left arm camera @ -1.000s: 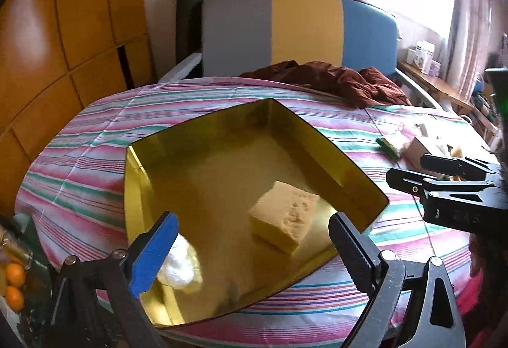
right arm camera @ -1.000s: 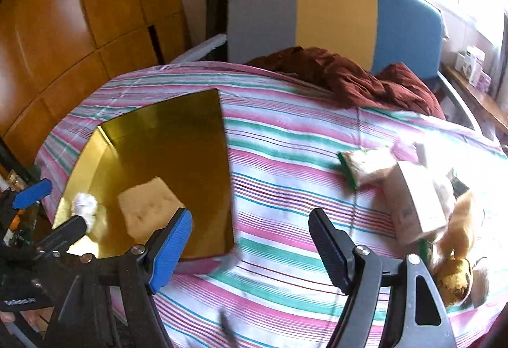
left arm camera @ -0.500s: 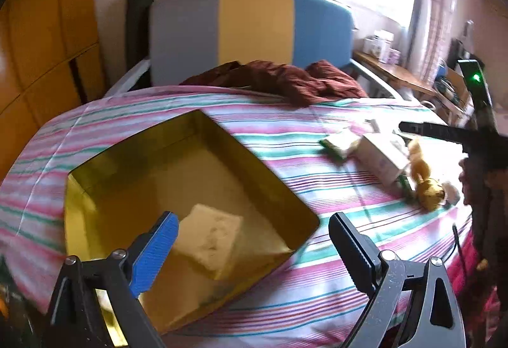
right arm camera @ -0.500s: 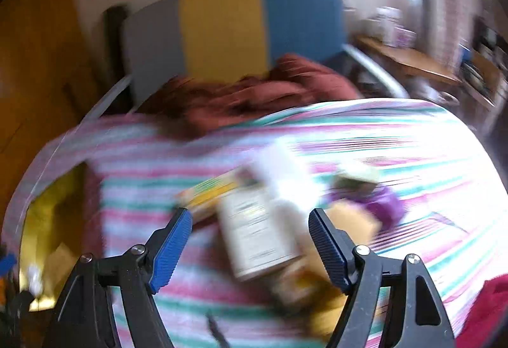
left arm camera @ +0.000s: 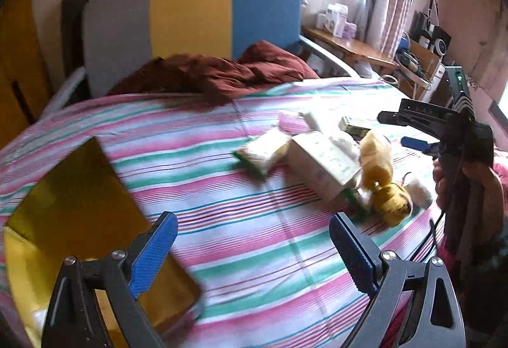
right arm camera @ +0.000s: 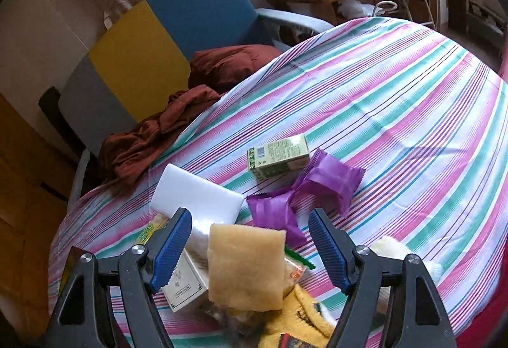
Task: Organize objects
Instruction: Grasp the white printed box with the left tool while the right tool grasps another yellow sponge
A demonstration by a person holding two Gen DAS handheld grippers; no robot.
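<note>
Mostly the sorting is undone: the right gripper [right arm camera: 250, 240], jaws spread and empty, hovers over a sponge [right arm camera: 247, 265] in the pile at 6 o'clock. The left gripper [left arm camera: 250, 249], also released, sits near the gold tray [left arm camera: 63, 189] at 9 o'clock.

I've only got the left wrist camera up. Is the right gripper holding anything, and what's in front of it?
Observer: It holds nothing. The right gripper is open, and a tan sponge lies loose straight ahead of it, touching neither pad.
Operator: Anything past that sponge that I can't see?
Observer: Yes, a crumpled purple wrapper lies on the striped cloth just beyond it.
Operator: I can make out a green box. How is it lying?
Observer: The green box lies on its side right beside the wrapper, on the far side of it, with a barcode on the face that is up.
</note>
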